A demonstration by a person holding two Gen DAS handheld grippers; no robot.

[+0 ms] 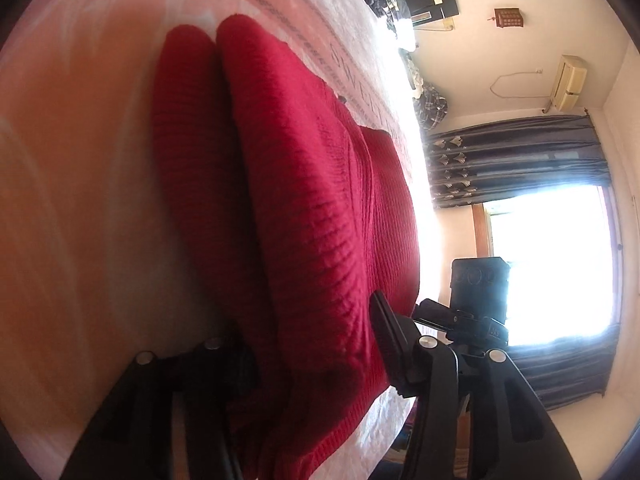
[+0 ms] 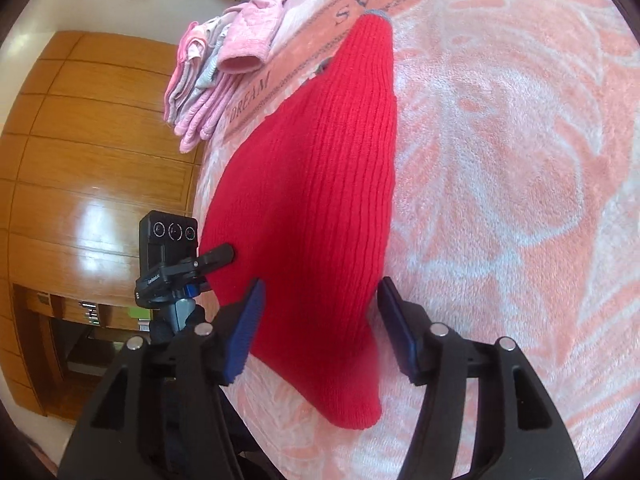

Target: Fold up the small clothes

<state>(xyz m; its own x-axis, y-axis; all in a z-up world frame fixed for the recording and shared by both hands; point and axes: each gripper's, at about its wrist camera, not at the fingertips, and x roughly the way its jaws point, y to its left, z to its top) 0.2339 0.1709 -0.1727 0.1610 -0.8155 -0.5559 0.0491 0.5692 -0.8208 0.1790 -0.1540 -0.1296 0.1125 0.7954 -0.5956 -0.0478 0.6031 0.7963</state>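
Red ribbed knit garment [image 2: 320, 184], partly folded in layers, lying on pink patterned blanket [image 2: 500, 160]

both wrist views look close along their fingers, rolled sideways, sharing the red knit garment [image 1: 304, 184] [image 2: 320, 184] on the bedspread [image 2: 500, 160].

One red knitted garment [image 2: 320, 184], one pile of folded pink clothes [image 2: 224, 64], one tripod-mounted camera [image 2: 170, 244], two grippers [image 2: 320, 312]

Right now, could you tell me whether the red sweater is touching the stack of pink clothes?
Apart. The right wrist view shows a strip of bare blanket between the red sweater and the pink clothes.
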